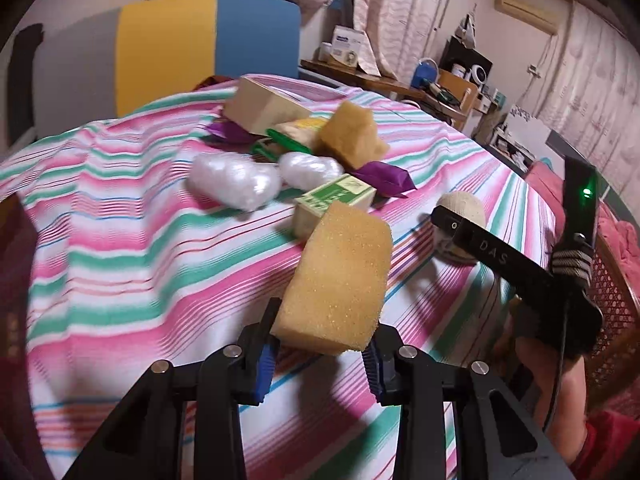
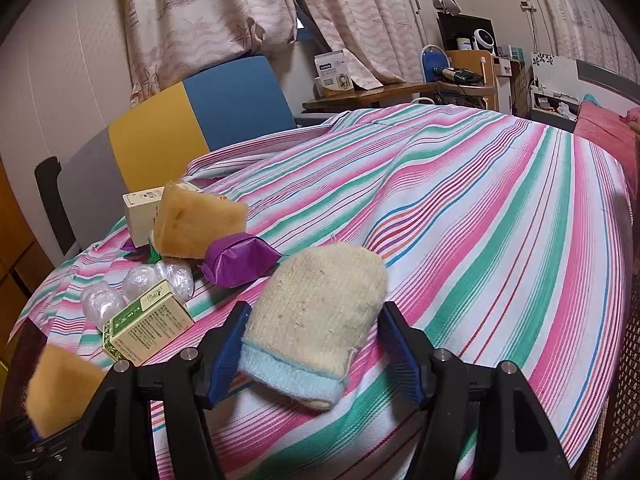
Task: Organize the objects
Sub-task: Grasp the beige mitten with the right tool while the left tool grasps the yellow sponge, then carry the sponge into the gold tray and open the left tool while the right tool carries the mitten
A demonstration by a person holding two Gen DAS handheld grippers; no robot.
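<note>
My left gripper is shut on a yellow sponge and holds it above the striped cloth; the sponge also shows at the lower left of the right wrist view. My right gripper has its pads around a beige scrub mitt with a blue cuff, apparently gripping it. The right gripper also shows in the left wrist view in front of the mitt. A pile lies further back: a second sponge, a green box, purple packets, clear wrapped bundles and a cream box.
The striped tablecloth covers the table. A chair with a yellow and blue back stands behind it. A cluttered desk and curtains are at the back. A woven chair edge is at the right.
</note>
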